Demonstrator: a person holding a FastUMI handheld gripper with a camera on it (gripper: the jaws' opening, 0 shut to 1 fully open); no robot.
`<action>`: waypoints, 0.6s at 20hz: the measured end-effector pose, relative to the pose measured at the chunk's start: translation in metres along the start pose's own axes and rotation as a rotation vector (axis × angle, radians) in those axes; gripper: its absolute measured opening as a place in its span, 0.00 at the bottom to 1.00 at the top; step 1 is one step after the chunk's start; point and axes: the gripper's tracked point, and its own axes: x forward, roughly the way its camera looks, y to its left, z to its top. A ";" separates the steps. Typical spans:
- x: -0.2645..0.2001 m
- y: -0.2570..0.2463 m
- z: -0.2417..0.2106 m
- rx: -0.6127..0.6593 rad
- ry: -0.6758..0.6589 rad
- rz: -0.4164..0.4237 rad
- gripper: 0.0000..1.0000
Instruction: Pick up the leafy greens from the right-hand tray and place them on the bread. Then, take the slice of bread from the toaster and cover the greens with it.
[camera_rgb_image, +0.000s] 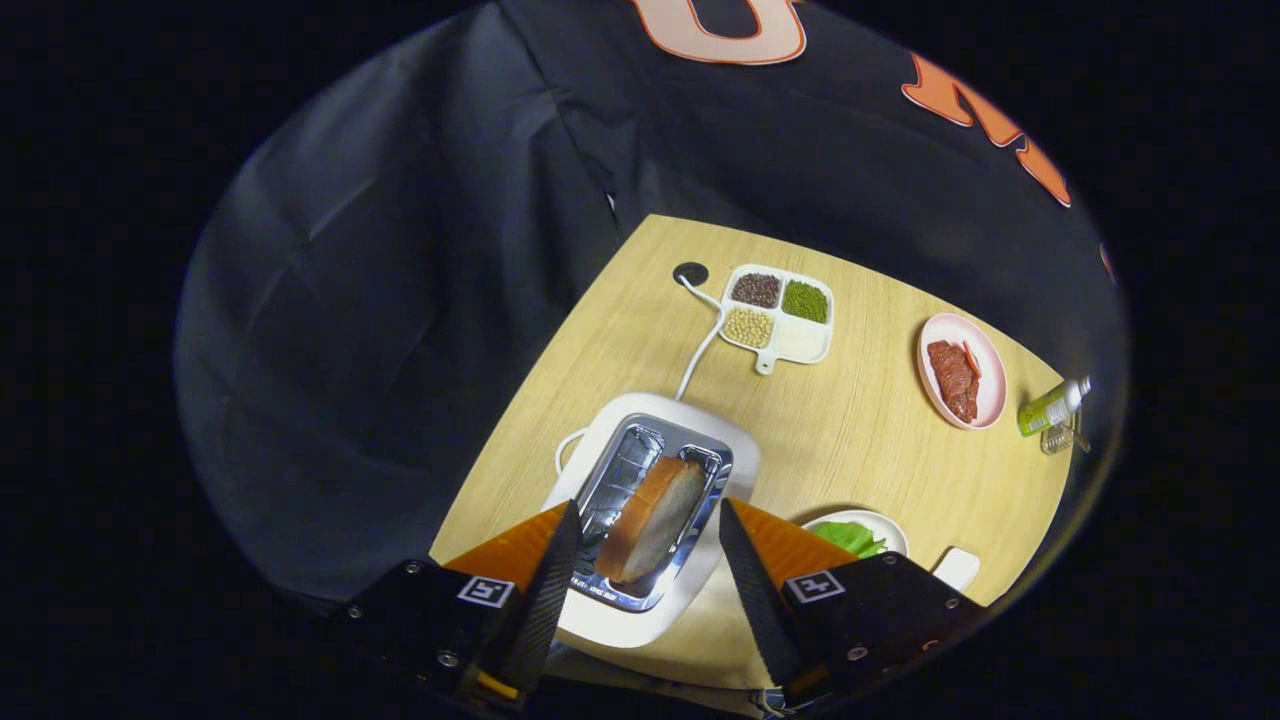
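The gripper (648, 520) hangs above the toaster (650, 500) with its fingers spread wide, the bread slice (652, 520) standing up in the slot between them with a gap on either side. Beyond the toaster its cord (703, 345) crosses the bench (850, 430) towards a divided dish (780, 312). Right of the toaster sits the bowl of greens (855, 535); farther right, bare bench runs to a pink plate (960, 370).

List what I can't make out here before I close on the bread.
- Bread: gripper view, its lower part sits down in the toaster slot; depth unclear.
- Greens: the open gripper's right finger covers most of their tray.
- White object past the greens: cut off, unidentifiable.
- Bottle: at the edge, too small and distorted.
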 end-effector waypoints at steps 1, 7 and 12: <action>0.004 -0.002 -0.001 0.012 0.023 -0.019 0.82; 0.020 0.011 -0.021 0.101 0.168 0.008 0.55; 0.024 0.002 -0.018 0.128 0.166 -0.018 0.19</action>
